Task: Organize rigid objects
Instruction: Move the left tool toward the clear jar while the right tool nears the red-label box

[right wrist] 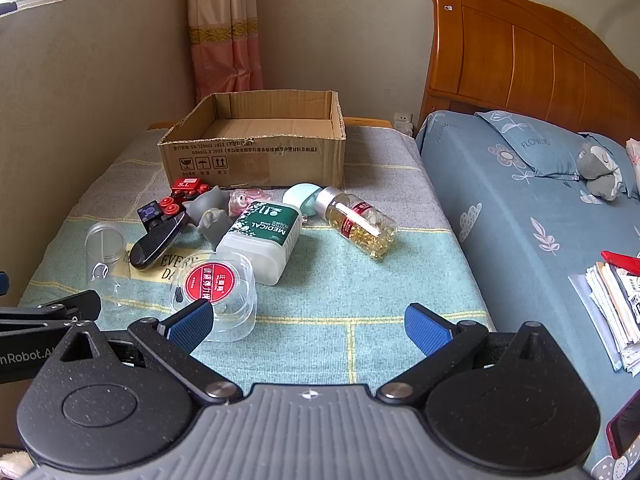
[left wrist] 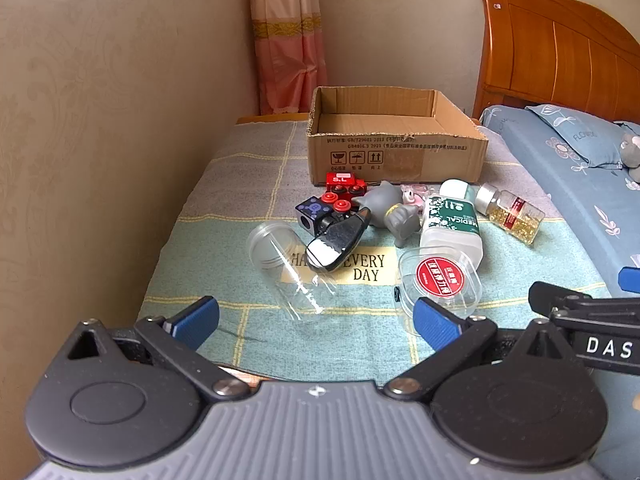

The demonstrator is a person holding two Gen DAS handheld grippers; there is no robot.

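Note:
An open cardboard box stands at the back of a cloth-covered table. In front of it lie a clear plastic jar, a black glossy mouse-like object, a red toy, a dark cube, a grey animal figure, a white "MEDICAL" bottle, a round clear case with a red label and a bottle of gold capsules. My left gripper and right gripper hover open before the pile, holding nothing.
A wall runs along the table's left side, with a pink curtain behind. A bed with blue bedding and a wooden headboard lies to the right, bearing a stack of papers and a grey plush toy.

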